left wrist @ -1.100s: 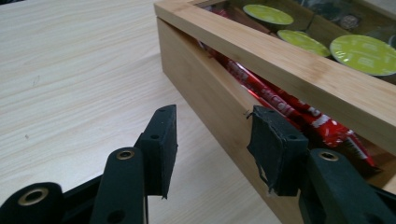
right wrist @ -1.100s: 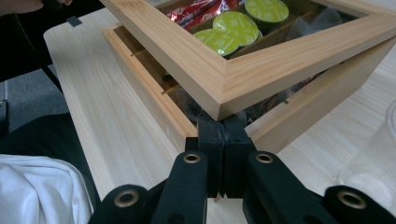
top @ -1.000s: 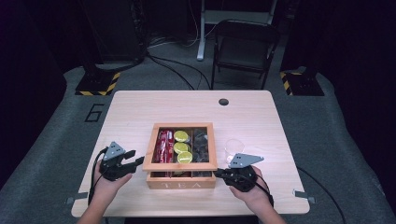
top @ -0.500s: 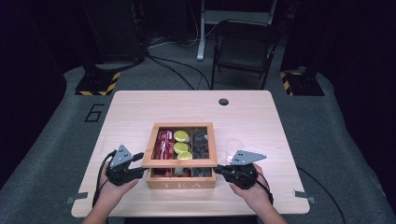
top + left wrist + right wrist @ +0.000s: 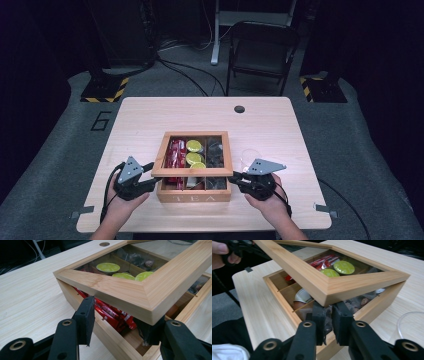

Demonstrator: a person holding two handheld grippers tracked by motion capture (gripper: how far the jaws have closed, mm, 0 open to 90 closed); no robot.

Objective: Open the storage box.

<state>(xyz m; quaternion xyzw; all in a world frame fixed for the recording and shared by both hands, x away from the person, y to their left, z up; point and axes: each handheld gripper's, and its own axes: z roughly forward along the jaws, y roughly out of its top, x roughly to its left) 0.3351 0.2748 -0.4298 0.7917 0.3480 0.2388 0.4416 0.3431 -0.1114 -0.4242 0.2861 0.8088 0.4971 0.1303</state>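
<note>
A wooden tea box [image 5: 195,198] stands near the table's front edge, its glass-paned lid [image 5: 192,172] tilted up at the front. Under the glass lie red packets [image 5: 176,152], green capsules [image 5: 194,146] and dark capsules [image 5: 216,152]. My left gripper [image 5: 150,175] is at the lid's front left corner, its jaws shut across that corner [image 5: 117,322]. My right gripper [image 5: 236,179] sits under the front right corner. Its jaws have just been opening, and a narrow gap with nothing in it now shows between the pads [image 5: 330,315], whose tips are against the lid's underside.
A clear plastic cup [image 5: 250,156] stands just right of the box, close to my right gripper. A round hole [image 5: 239,109] is in the table's far side. A folding chair [image 5: 260,50] stands beyond the table. Bare tabletop lies left and right of the box.
My left gripper has shifted right, up to the box's left corner, and risen a little. The right hand has stayed where it was.
</note>
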